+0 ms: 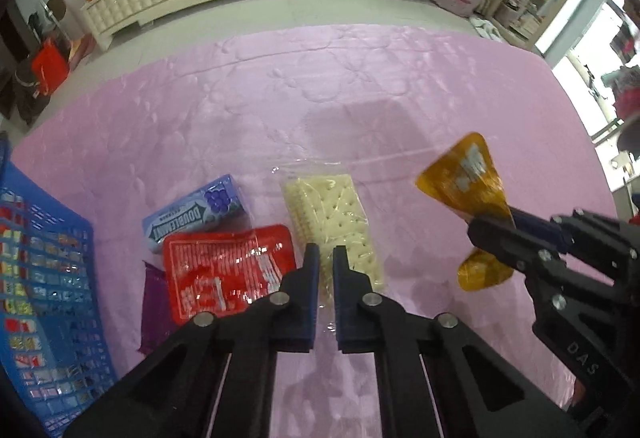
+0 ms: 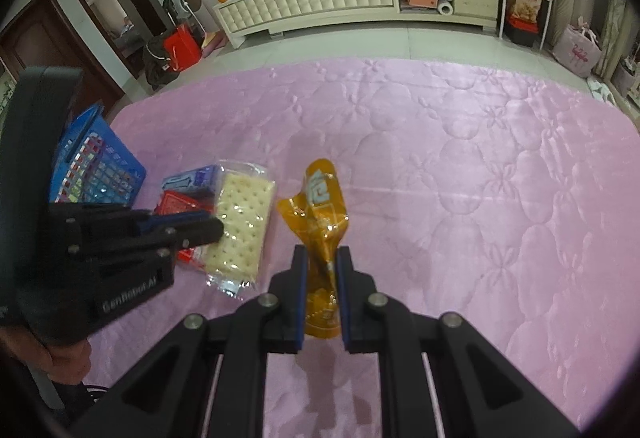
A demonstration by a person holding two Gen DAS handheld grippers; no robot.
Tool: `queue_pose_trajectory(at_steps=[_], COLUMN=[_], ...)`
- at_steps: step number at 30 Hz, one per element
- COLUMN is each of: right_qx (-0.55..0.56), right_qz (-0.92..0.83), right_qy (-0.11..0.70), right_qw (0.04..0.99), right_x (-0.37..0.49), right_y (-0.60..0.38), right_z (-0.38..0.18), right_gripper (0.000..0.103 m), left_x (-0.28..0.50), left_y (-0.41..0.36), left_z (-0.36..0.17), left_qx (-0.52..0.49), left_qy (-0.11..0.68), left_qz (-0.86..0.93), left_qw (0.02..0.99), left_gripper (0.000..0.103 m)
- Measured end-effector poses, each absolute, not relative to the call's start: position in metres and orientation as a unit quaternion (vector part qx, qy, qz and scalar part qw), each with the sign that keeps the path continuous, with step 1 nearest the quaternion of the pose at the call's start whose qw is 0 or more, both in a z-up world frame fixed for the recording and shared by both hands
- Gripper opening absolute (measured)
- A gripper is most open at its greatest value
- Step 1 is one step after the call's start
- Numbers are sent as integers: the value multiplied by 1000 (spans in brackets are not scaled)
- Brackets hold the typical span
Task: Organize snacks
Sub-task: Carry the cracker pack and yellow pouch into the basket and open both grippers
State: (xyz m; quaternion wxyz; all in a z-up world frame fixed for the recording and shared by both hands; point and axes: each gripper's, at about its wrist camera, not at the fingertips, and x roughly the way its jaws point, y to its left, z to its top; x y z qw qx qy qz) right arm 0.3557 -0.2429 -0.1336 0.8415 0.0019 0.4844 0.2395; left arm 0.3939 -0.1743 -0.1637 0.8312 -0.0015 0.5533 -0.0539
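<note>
My right gripper [image 2: 321, 256] is shut on an orange snack packet [image 2: 322, 222] and holds it above the pink cloth; the packet also shows in the left wrist view [image 1: 468, 178] with the right gripper [image 1: 494, 228]. My left gripper [image 1: 326, 254] is nearly shut and empty, hovering over a clear pack of white crackers [image 1: 336, 226]; it also shows in the right wrist view [image 2: 212, 228]. Left of the crackers lie a red packet [image 1: 228, 270], a blue Doublemint gum pack [image 1: 196, 212] and a purple packet [image 1: 154, 310]. A blue basket [image 1: 48, 298] stands at the far left.
The pink quilted cloth [image 2: 460, 178] covers the table, with bare room to the right and far side. Behind it are tiled floor and a long white cabinet [image 2: 340, 2].
</note>
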Motion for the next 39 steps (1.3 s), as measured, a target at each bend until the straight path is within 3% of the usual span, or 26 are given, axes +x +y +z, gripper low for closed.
queue_pose_trajectory(at_steps=[21, 39], right_qx=[-56, -109], right_qz=[268, 331], right_qy=[419, 425], right_qw=[866, 836], right_x=[281, 257], right_y=[-153, -11], right_z=[-13, -11], right_gripper=[17, 17], left_x=[275, 217], left_y=[-61, 86], left_z=[-28, -10], left_qx=[-18, -47], left_qy=[451, 441], left_qz=[-52, 13], left_qw=[891, 896], left_gripper=[5, 5])
